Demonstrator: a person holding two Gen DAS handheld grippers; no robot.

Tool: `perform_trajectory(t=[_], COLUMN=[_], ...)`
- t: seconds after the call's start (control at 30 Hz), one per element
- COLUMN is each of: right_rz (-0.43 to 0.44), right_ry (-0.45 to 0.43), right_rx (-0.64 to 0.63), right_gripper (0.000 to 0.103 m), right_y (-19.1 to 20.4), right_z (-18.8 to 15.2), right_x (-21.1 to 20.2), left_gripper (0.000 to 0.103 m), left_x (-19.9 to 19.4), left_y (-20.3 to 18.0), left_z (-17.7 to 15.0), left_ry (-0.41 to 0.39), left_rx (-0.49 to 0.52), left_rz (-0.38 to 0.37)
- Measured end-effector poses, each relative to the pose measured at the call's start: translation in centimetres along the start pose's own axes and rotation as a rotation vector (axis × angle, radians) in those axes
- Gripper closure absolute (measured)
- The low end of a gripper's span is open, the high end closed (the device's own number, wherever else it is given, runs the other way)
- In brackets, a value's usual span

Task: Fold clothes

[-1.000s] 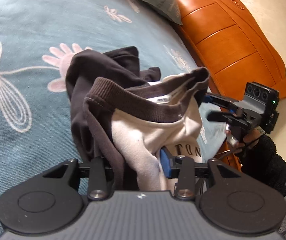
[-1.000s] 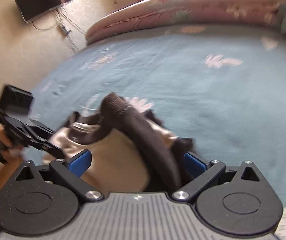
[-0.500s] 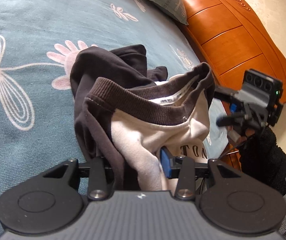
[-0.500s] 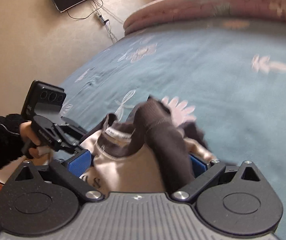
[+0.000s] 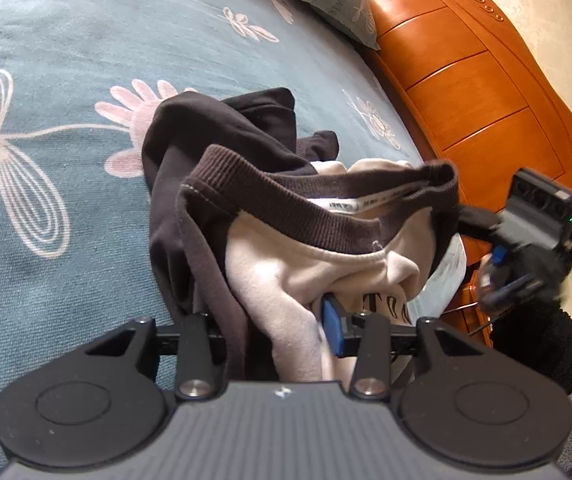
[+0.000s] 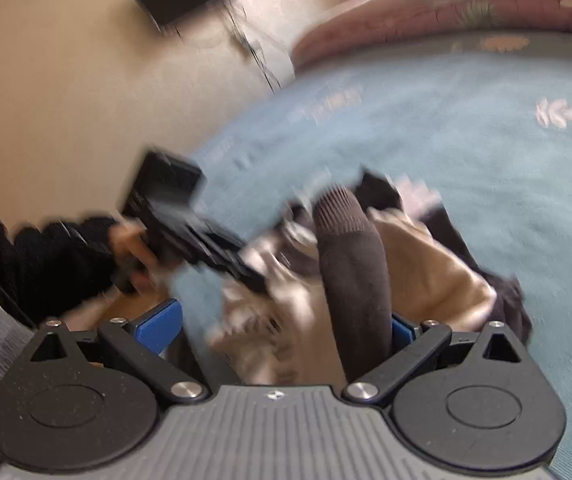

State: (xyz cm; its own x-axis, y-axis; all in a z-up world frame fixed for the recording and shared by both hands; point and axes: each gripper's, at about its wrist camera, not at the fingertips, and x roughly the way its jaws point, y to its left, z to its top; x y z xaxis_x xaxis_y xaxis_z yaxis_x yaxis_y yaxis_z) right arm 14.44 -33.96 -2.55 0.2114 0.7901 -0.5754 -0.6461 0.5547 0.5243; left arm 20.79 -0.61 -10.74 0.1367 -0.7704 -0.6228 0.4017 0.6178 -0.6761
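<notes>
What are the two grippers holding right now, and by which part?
The left gripper is shut on the sweatshirt, gripping bunched fabric below the collar. The right gripper has sweatshirt fabric between its fingers; blur hides whether it grips.

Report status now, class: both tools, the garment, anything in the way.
Left tool shut on sweatshirt. Right tool: sweatshirt between its pads, grip unclear in blur. Sweatshirt bunched, unfolded, over bed. Nothing in the way.
</notes>
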Motion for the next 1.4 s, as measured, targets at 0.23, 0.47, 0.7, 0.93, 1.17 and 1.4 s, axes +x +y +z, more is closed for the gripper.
perform_trajectory(t=[0.23,0.47,0.7,0.93,1.17,1.4], right_rz=[-0.017,0.14,0.07,-0.179,-0.171,-0.187], right_ry=[0.048,-0.062,-0.114,-0.053,-0.035,0.027], right_rx=[0.055,0.259,0.27,0.083,0.084,0.094], right_gripper=[0.01,0.049,0.052,0.061,0.069,0.044], right_y=[-2.9,-9.8,-8.5,-1.3,0.1,-1.8], right_z=[-0.6,-1.7,-2.8,-1.8,-1.9,-1.8], right_x=[2.8,3.1,2.6,0.1,-0.3,3.6], left_gripper=[0.061,0.061,0.062,0.08,0.079,0.073], left_x=[0.3,1.1,1.1,-3.5,-3.6,0.0], left_y=[-0.3,0.7,-0.4,-3.2,-2.3,-2.0], left_z=[0.5,0.8,0.7,0.5,-0.2,0.2], left_ry=[0.03,0.027,0.013,-0.063,-0.022,0.02], left_rx=[0.02,0.001,0.003,0.054,0.057,0.096], left_rz=[0.019,-0.008,0.032,0.099,0.092,0.071])
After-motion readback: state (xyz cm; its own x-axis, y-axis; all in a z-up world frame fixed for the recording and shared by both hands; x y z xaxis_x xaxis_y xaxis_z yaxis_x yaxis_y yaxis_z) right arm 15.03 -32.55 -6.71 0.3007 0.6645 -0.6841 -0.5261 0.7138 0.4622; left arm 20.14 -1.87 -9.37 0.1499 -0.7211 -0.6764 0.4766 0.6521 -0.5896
